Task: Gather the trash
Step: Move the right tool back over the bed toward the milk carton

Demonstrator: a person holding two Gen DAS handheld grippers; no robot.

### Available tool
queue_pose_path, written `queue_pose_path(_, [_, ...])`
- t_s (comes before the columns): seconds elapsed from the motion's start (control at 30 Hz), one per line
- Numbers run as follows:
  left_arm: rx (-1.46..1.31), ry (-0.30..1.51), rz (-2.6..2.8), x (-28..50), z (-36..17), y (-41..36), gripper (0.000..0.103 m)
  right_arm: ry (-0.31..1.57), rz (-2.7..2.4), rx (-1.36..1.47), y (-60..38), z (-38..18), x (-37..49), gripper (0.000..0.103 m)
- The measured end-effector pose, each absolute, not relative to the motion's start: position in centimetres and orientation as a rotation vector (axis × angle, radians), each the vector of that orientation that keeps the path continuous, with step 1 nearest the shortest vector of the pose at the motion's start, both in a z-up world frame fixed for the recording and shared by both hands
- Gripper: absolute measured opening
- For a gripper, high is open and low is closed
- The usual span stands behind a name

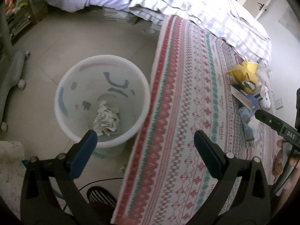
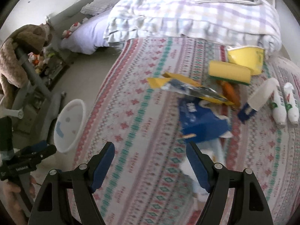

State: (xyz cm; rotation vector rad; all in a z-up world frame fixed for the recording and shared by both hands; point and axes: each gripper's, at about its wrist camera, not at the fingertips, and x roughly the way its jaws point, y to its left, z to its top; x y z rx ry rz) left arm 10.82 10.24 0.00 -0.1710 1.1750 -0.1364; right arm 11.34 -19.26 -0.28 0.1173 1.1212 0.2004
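Observation:
A white bin (image 1: 80,71) stands on the floor beside the bed and holds crumpled paper (image 1: 106,119). My left gripper (image 1: 145,138) is open and empty above the bin's near rim and the bed edge. My right gripper (image 2: 151,150) is open and empty over the patterned bedspread (image 2: 131,112). Ahead of it lie a blue wrapper (image 2: 202,120), a yellow and silver wrapper (image 2: 187,88), a yellow sponge (image 2: 229,72), a yellow bag (image 2: 247,56), an orange item (image 2: 231,91), a white cup (image 2: 262,95) and two white tubes (image 2: 285,105). The trash pile also shows in the left wrist view (image 1: 247,86).
A folded checked quilt (image 2: 187,15) lies at the bed's far end. A grey chair base (image 1: 11,75) and shelves with toys (image 1: 16,9) stand on the floor left of the bin. A brown plush (image 2: 20,45) hangs at left.

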Motion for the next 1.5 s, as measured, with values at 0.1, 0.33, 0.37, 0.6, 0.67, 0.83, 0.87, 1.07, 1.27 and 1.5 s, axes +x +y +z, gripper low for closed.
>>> queue_pose_path(0.1, [-0.166, 1.181, -0.151, 11.1, 0.0, 9.2, 0.102, 1.135, 0.181, 0.122, -20.8, -0.4, 10.9, 0.08])
queue_pose_path(0.33, [-0.16, 1.187, -0.189, 11.5, 0.1, 7.1, 0.102, 1.167, 0.13, 0.154, -24.4, -0.8, 10.2, 0.08])
queue_pose_path(0.37, [-0.153, 1.188, -0.189, 11.5, 0.0, 6.9, 0.102, 1.17, 0.126, 0.158, -24.8, -0.9, 10.2, 0.08])
queue_pose_path(0.6, [-0.127, 1.206, -0.189, 11.9, -0.5, 5.8, 0.102, 1.219, 0.07, 0.172, -27.2, -2.3, 10.2, 0.08])
queue_pose_path(0.67, [-0.118, 1.21, -0.19, 12.0, -0.6, 5.5, 0.102, 1.238, 0.069, 0.175, -27.6, -2.9, 10.2, 0.08])
queue_pose_path(0.83, [-0.105, 1.217, -0.192, 12.1, -0.8, 4.8, 0.102, 1.234, 0.079, 0.168, -27.5, -2.9, 10.0, 0.08])
queue_pose_path(0.87, [-0.103, 1.218, -0.193, 12.1, -0.8, 4.7, 0.102, 1.228, 0.079, 0.161, -27.3, -2.8, 10.1, 0.08])
queue_pose_path(1.07, [-0.098, 1.225, -0.195, 12.0, -1.0, 4.5, 0.102, 1.184, 0.083, 0.115, -26.1, -2.0, 10.0, 0.075])
queue_pose_path(1.27, [-0.103, 1.226, -0.188, 11.9, -1.0, 4.8, 0.102, 1.156, 0.123, 0.061, -24.5, -1.5, 10.2, 0.044])
queue_pose_path(1.5, [-0.111, 1.225, -0.184, 11.9, -0.9, 5.2, 0.102, 1.157, 0.156, 0.037, -22.9, -1.8, 10.5, 0.043])
